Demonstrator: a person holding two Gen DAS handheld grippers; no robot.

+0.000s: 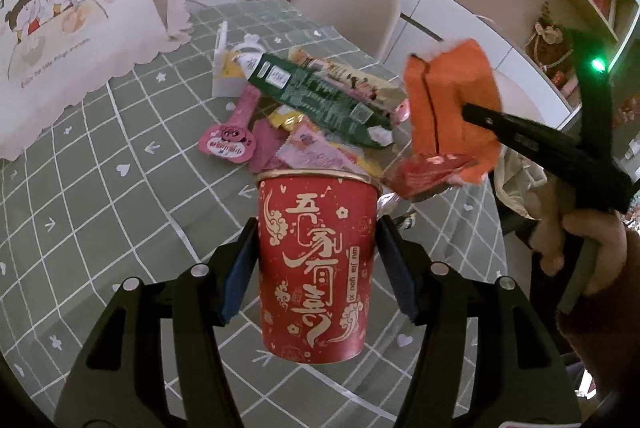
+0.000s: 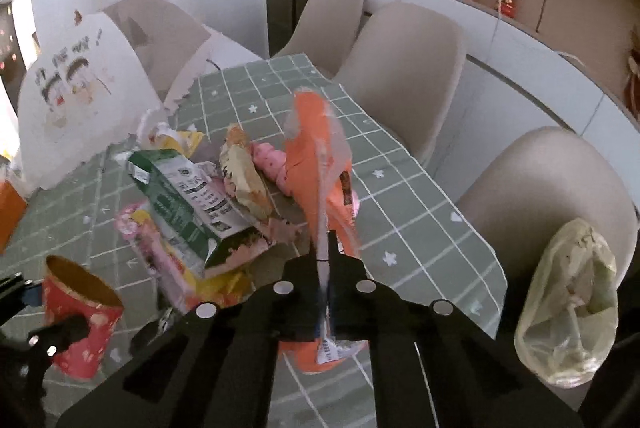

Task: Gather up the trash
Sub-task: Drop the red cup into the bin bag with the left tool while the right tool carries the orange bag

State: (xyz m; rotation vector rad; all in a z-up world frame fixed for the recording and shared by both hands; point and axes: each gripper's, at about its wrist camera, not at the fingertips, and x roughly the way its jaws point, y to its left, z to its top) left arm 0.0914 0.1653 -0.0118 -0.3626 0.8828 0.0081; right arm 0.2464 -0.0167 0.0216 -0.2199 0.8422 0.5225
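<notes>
To do this step well, the right gripper (image 2: 326, 248), which was closed flat on the crumpled orange plastic wrapper (image 1: 448, 108), should carry it over the mouth of the red paper cup with gold characters (image 1: 316, 264) and let go only there. The left gripper (image 1: 316, 248) held this cup upright, jaws pressed on both sides, above the green checked tablecloth (image 1: 100, 188). In the left wrist view the wrapper hung at about two o'clock from the cup rim, near it but apart, and the pile of other snack wrappers (image 1: 320, 100) lay at twelve o'clock.

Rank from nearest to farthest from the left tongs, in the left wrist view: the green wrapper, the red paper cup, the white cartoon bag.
1. red paper cup, gripped between the left tongs.
2. green wrapper, in the trash pile just beyond the cup.
3. white cartoon bag, far left on the table.
</notes>
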